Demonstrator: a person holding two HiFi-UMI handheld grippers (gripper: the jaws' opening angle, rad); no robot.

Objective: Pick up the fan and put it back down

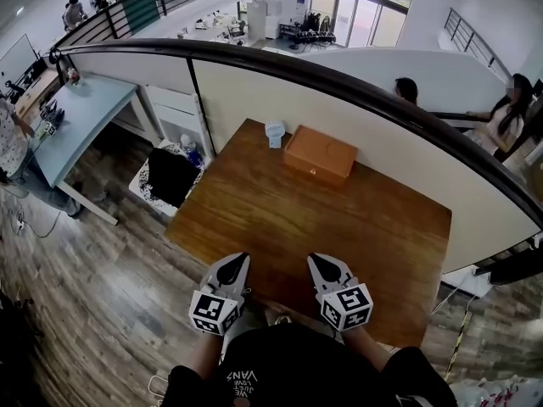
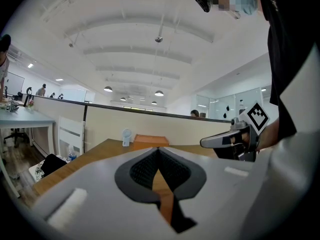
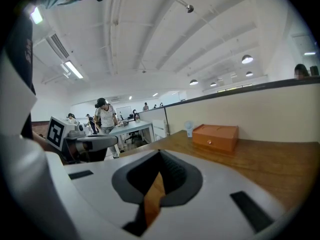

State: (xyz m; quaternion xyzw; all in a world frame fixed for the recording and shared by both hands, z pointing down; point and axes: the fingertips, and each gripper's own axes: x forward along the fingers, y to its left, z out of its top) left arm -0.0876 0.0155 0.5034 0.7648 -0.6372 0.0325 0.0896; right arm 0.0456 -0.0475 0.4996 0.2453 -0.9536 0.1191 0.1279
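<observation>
A small white fan (image 1: 275,133) stands upright at the far edge of the wooden table (image 1: 280,219), just left of an orange box (image 1: 320,153). It shows small and far off as the fan (image 2: 126,137) in the left gripper view and the fan (image 3: 188,128) in the right gripper view. My left gripper (image 1: 235,264) and right gripper (image 1: 322,264) are side by side over the near table edge, both shut with nothing between the jaws. Both point toward the far edge, well short of the fan.
A curved partition wall (image 1: 356,117) with a dark rail backs the table. Left of the table a white chair (image 1: 170,176) holds a black bag and a bottle. A light blue desk (image 1: 76,117) stands further left. People are beyond the wall at right.
</observation>
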